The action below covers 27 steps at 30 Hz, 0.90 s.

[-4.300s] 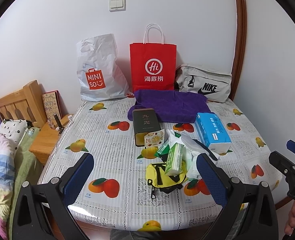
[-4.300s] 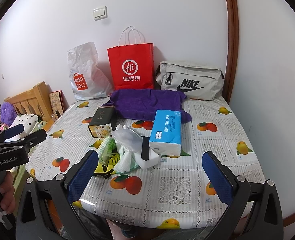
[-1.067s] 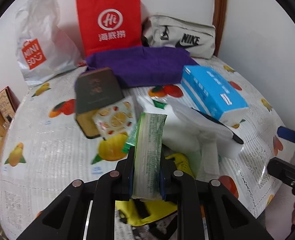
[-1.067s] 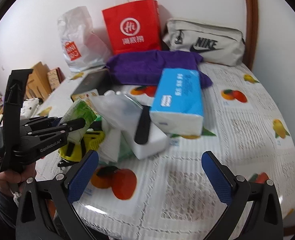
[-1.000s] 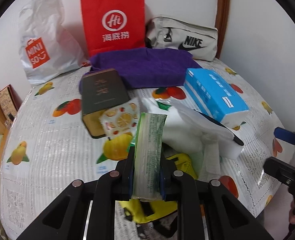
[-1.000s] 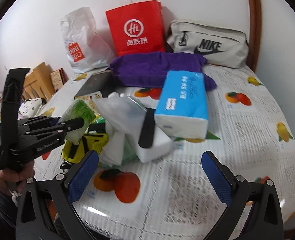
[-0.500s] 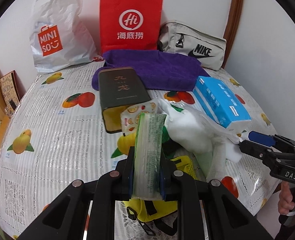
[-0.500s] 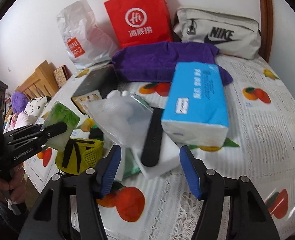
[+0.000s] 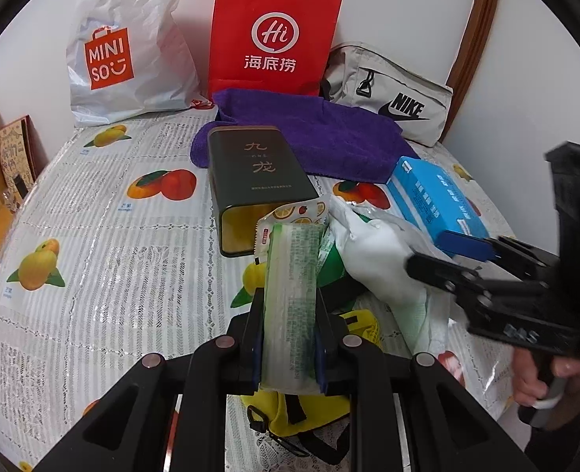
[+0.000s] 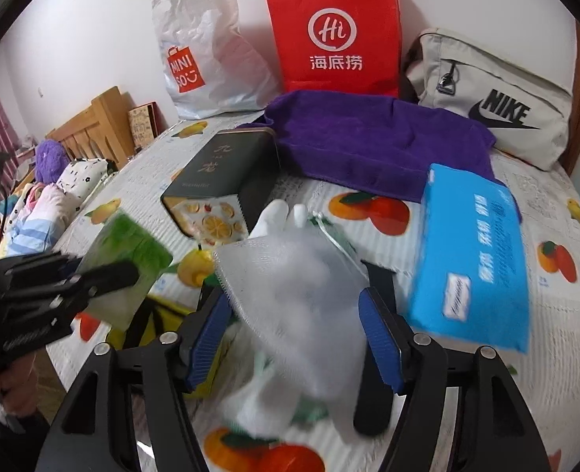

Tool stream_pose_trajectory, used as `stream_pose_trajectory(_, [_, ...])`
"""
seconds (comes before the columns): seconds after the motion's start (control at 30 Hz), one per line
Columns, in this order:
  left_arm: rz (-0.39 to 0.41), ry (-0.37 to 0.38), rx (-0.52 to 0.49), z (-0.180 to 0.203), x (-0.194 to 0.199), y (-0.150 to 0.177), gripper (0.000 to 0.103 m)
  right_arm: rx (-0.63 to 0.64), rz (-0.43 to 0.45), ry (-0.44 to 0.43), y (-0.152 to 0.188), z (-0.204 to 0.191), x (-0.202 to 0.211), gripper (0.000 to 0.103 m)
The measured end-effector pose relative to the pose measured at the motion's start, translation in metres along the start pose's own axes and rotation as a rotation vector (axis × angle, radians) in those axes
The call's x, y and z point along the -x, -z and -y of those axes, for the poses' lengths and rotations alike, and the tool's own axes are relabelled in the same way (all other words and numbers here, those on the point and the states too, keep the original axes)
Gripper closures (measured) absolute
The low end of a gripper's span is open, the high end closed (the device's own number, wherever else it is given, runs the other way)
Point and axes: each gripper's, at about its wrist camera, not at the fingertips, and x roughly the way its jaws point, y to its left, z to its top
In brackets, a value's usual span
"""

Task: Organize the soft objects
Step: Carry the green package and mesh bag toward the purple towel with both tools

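Left gripper (image 9: 289, 348) clamped on green tissue pack (image 9: 290, 299), raised above table (image 9: 93, 236). Right gripper (image 10: 296, 338) jaws just narrowed, straddling clear bag of white soft items (image 10: 298, 299); pad contact unclear through blur. Blue tissue box (image 10: 471, 267) just right of bag.

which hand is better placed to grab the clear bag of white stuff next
Right. The right gripper already straddles the clear bag, jaws just closing around it; the left gripper is occupied, shut on the green tissue pack.

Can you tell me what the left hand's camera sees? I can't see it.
The left tongs squeeze a green tissue pack above a fruit-print table. The right tongs reach into a white plastic bag beside it.
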Motion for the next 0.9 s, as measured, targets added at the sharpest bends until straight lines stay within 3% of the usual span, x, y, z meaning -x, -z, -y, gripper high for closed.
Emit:
stream_pose_trajectory(0.03, [-0.004, 0.012, 0.006, -0.002, 0.0, 0.0, 0.084, 0.003, 0.003, -0.005, -0.002, 0.0, -0.002, 0.07])
stream_pose_trajectory(0.07, [-0.009, 0.026, 0.015, -0.005, -0.001, -0.001, 0.084, 0.006, 0.002, -0.011, -0.005, 0.0, -0.002, 0.087])
stream_pose_trajectory(0.47, [-0.068, 0.087, 0.107, -0.042, -0.014, -0.006, 0.079, -0.017, 0.125, -0.04, -0.017, 0.004, 0.059, 0.088])
stream_pose_trajectory(0.67, [-0.096, 0.068, 0.11, -0.047, -0.027, -0.007, 0.067, -0.028, 0.164, -0.001, -0.003, 0.013, 0.092, 0.088])
stream_pose_trajectory(0.8, [-0.076, 0.068, 0.109, -0.047, -0.03, -0.01, 0.069, -0.06, 0.167, 0.024, 0.023, 0.024, 0.11, 0.088])
stream_pose_trajectory(0.9, [-0.049, 0.073, 0.102, -0.044, -0.024, -0.012, 0.08, -0.084, 0.161, 0.045, 0.042, 0.034, 0.119, 0.09])
